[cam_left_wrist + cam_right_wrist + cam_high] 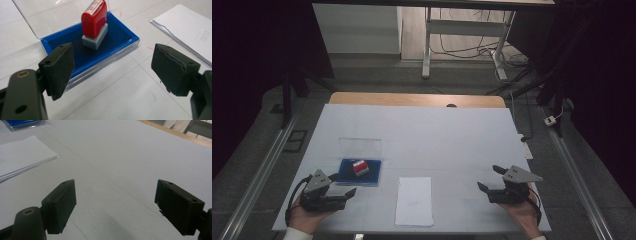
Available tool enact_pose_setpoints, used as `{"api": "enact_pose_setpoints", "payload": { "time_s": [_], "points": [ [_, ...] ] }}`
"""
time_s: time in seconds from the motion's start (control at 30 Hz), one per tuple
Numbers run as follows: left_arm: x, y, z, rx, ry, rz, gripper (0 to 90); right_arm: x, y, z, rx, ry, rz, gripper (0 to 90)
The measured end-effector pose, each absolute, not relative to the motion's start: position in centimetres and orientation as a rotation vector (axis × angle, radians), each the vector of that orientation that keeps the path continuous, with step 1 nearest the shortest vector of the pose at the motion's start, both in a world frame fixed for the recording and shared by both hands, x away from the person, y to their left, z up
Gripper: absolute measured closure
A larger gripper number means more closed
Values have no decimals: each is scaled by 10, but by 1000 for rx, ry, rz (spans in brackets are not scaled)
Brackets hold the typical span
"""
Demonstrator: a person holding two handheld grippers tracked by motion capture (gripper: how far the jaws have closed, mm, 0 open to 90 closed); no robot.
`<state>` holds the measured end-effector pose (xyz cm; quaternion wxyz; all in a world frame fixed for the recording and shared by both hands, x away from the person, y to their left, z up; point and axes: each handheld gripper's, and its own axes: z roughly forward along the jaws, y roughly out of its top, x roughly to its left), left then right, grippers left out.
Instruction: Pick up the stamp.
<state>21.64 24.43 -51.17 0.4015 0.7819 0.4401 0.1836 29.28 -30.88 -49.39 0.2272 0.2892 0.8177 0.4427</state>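
Work has hardly begun: the red stamp (94, 22) stands on the blue ink pad (75, 51), untouched. Left gripper (112, 66) waits just beside it, jaws wide apart and empty. Right gripper (117, 206) is spread empty too, well apart. Paper stack (414, 201) shows no mark yet

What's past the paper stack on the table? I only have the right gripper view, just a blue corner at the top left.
Observer: That corner is a blue ink pad tray; a red stamp stands upright on it.
Operator: Lid on?
Observer: No, the clear lid is tipped open behind the tray.
Operator: Where's the left tool?
Observer: The left tool sits just in front of the tray, jaws wide open, nothing between them.
Operator: Paper relative to the tray?
Observer: From the high view, the paper stack lies between the tray and the right tool, apart from both.
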Motion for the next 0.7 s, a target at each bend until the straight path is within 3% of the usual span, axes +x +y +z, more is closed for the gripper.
{"api": "enact_pose_setpoints", "payload": {
  "time_s": [0.7],
  "points": [
    [220,248,-508,1988,1135,478,195,294,-312,-492,787,2265,1244,233]
  ]
}}
